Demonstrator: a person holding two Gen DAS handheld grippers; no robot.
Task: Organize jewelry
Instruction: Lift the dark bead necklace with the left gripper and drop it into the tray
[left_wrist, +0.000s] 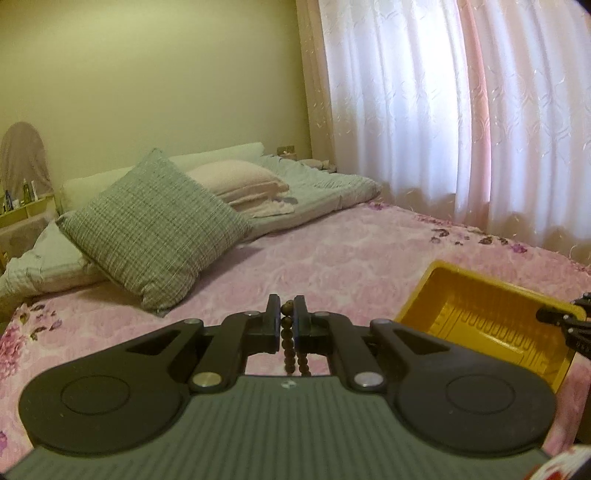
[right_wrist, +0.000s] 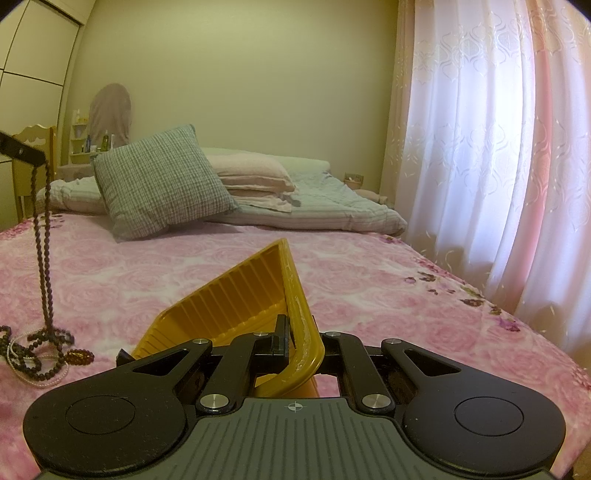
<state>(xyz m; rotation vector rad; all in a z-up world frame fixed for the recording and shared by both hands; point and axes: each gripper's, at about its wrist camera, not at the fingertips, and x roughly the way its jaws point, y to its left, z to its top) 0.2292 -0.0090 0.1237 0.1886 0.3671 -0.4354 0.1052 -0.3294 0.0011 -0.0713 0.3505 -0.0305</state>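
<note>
Basically L gripper (left_wrist: 287, 320) jaws pinch the brown bead strand (left_wrist: 286, 332) aloft, R gripper (right_wrist: 300, 341) jaws clamped on yellow tray (right_wrist: 236, 299) rim, tilted w/ mouth toward it, prob. to receive beads.

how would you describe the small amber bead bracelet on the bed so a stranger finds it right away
Start at the pink floral bedspread and go to the jewelry heap left of the tilted yellow tray. The amber bracelet lies at the heap's right edge, nearest the tray. It is a short translucent golden-brown loop, unlike the long dark bead strand rising to the left gripper or the pale pearl string.
</note>
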